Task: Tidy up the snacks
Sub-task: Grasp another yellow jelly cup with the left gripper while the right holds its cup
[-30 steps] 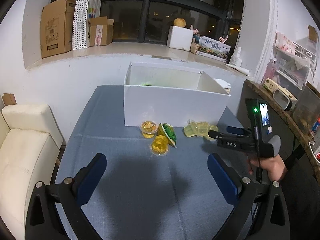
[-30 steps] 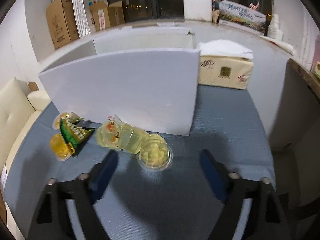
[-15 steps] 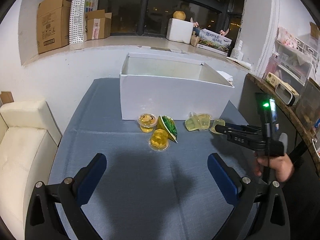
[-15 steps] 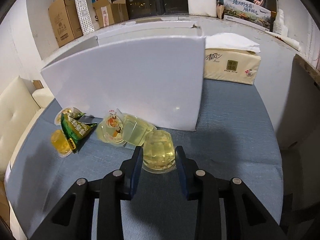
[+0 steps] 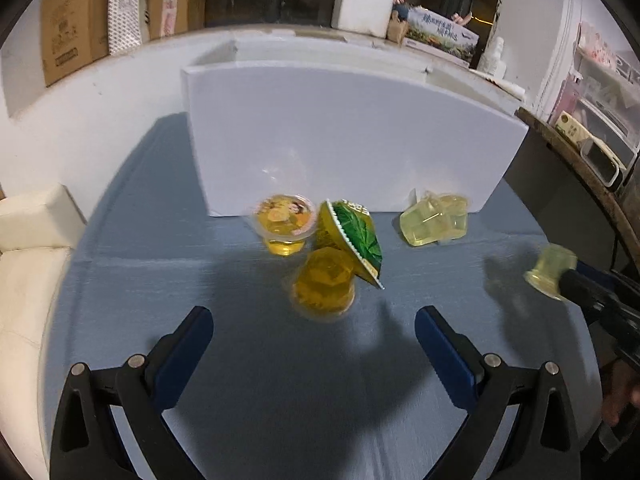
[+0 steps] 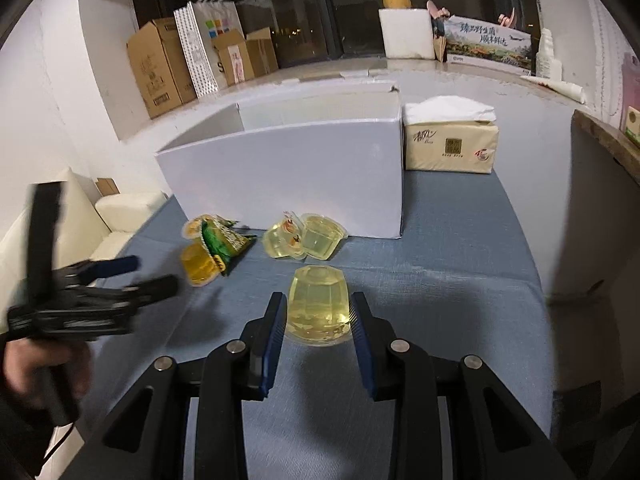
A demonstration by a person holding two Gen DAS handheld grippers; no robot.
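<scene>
two grippers divided the work: the right gripper (image 6: pixel 318 316) had clamped a pale jelly cup (image 6: pixel 318 306) for the white box (image 6: pixel 288 176), while the left gripper (image 5: pixel 314 342) gaped over an amber jelly cup (image 5: pixel 322 282) on the table.

Dim overhead indoor light, soft shadows, fisheye-warped edges, slight motion blur.

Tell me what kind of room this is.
Probably a lived-in home room: a cream sofa beside the blue-clothed table, cardboard boxes on the window ledge, and a tissue pack.
</scene>
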